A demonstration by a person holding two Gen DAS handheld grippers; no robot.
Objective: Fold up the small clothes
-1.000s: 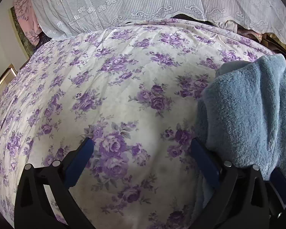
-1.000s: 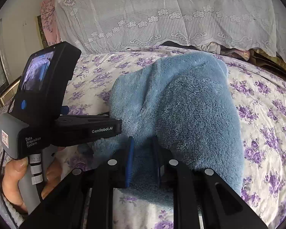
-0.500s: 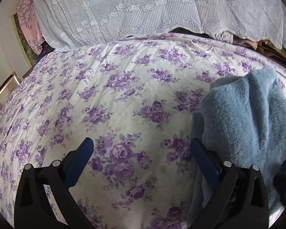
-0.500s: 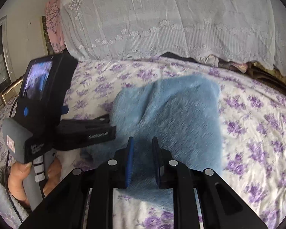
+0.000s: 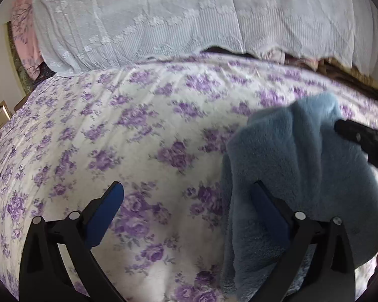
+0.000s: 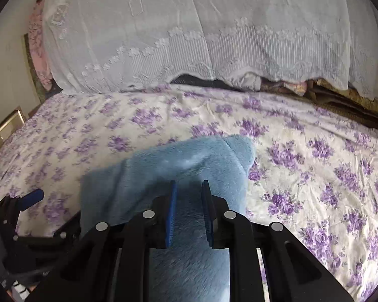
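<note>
A fluffy light-blue fleece garment [image 6: 189, 166] lies bunched on the flowered bed sheet [image 6: 315, 166]. My right gripper [image 6: 189, 185] is shut on a fold of it, and cloth fills the narrow gap between the blue pads. In the left wrist view the same garment [image 5: 302, 171] sits at the right, with a black finger of the right gripper [image 5: 360, 138] pressed into its top. My left gripper [image 5: 186, 188] stands wide open over the sheet. Its right finger [image 5: 267, 206] lies along the garment's left edge, and only sheet shows between the fingers.
A white lace cover [image 6: 201, 37] drapes over a pile at the back of the bed, with dark and brownish cloths [image 6: 340, 95] under its right end. Pink fabric [image 5: 25, 40] hangs at the far left. A wooden frame edge [image 6: 5, 128] borders the bed's left side.
The right gripper drew back and upward with the garment still in its pads, so the garment looks smaller and stretched. The left hand's device slid to the view's lower-left corner. The left gripper stayed open.
</note>
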